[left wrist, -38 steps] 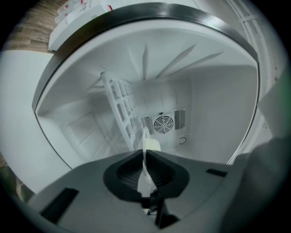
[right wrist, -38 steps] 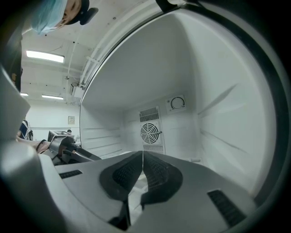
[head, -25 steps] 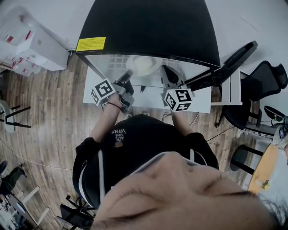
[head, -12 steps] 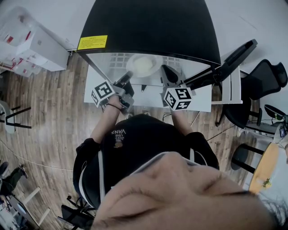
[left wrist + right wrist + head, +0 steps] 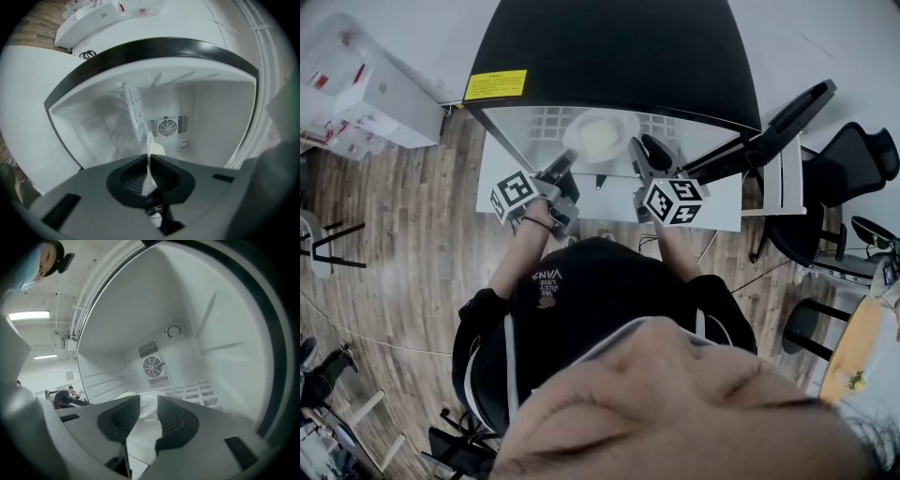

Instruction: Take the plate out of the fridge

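Observation:
A white plate (image 5: 600, 134) lies on the glass shelf inside the open fridge (image 5: 609, 56). My left gripper (image 5: 565, 161) is shut on the plate's left rim. In the left gripper view the plate (image 5: 151, 149) shows edge-on as a thin white strip pinched between the pads. My right gripper (image 5: 645, 150) is at the plate's right side and its jaws are opening. In the right gripper view the pads of the right gripper (image 5: 148, 401) stand apart, with the plate (image 5: 123, 395) showing white between and beyond them.
The fridge door (image 5: 769, 131) stands open to the right. A fan vent (image 5: 168, 126) sits on the back wall beside a wire rack (image 5: 133, 112). White boxes (image 5: 366, 89) stand at the left, and office chairs (image 5: 853, 169) at the right on the wooden floor.
The right gripper's jaws have parted and let go of the plate's right rim, and its marker cube has turned a little. The left gripper keeps its hold.

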Motion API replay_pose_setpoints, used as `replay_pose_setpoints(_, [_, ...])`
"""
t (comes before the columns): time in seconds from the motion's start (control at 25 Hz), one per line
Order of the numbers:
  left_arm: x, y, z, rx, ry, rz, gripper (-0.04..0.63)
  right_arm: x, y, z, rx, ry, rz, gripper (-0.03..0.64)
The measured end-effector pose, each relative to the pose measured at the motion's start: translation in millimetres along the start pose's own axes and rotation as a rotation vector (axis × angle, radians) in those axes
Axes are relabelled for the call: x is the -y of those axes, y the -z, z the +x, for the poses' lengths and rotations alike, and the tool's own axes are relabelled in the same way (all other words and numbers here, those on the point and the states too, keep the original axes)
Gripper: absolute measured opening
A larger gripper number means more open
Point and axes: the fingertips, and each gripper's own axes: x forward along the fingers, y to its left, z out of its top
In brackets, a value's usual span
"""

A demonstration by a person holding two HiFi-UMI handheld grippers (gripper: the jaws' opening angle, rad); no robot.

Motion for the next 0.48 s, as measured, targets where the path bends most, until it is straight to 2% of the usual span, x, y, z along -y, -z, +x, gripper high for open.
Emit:
replay_pose_setpoints(0.16, [-0.7,1.0,-1.3,-0.003,0.003,-0.003,0.034,1.1,5.5,0.2,-0.014,-0.006,0.067,0.115])
replay_pose_setpoints(0.28, [-0.7,1.4,-1.9,-0.005,0.005,-0.003,0.034,1.3,11.8,0.7,-0.034,-0.027,0.175,0.150])
replay_pose_setpoints(0.48, [-0.3,2.0,-2.8,-0.009,0.007,-0.007,0.034,1.5,17.6,2.2,-0.042,-0.059,0.328,0.150])
